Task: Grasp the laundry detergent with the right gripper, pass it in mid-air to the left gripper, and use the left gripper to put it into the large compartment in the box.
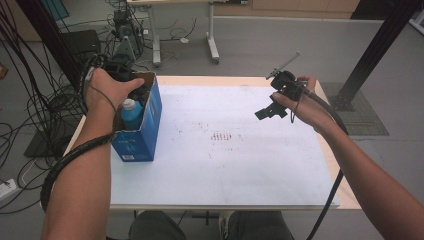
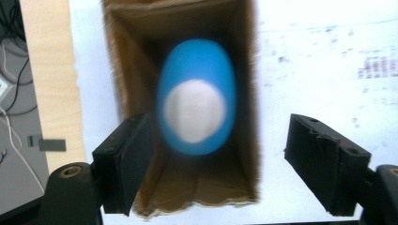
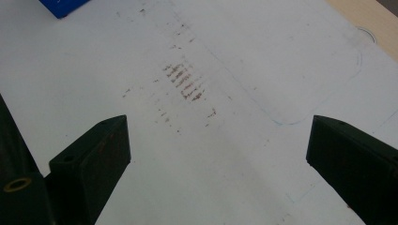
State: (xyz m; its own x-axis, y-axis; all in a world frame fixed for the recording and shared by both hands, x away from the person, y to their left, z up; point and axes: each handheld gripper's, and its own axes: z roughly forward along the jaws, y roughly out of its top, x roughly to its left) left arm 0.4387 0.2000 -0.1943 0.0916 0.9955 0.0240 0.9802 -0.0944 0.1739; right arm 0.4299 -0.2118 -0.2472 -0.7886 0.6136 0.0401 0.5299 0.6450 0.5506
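Note:
A blue carton (image 1: 145,125) with its top flaps open stands at the left of the white mat (image 1: 235,165). Inside it a blue bottle with a white cap (image 1: 131,111) stands upright. From straight above, the left gripper view looks down on the bottle (image 2: 196,101) in the carton (image 2: 126,70). My left gripper (image 2: 218,164) hangs over the carton's mouth, open, with nothing between its jaws. A hand holds my right gripper (image 1: 272,111) above the mat's far right part; it (image 3: 218,159) is open and empty.
Brown smudges (image 1: 222,136) mark the middle of the mat, also seen as smudges (image 3: 185,82) under the right gripper. The wooden table edge (image 1: 345,175) borders the mat. Cables (image 1: 30,115) and a desk's legs (image 1: 212,45) lie on the floor beyond.

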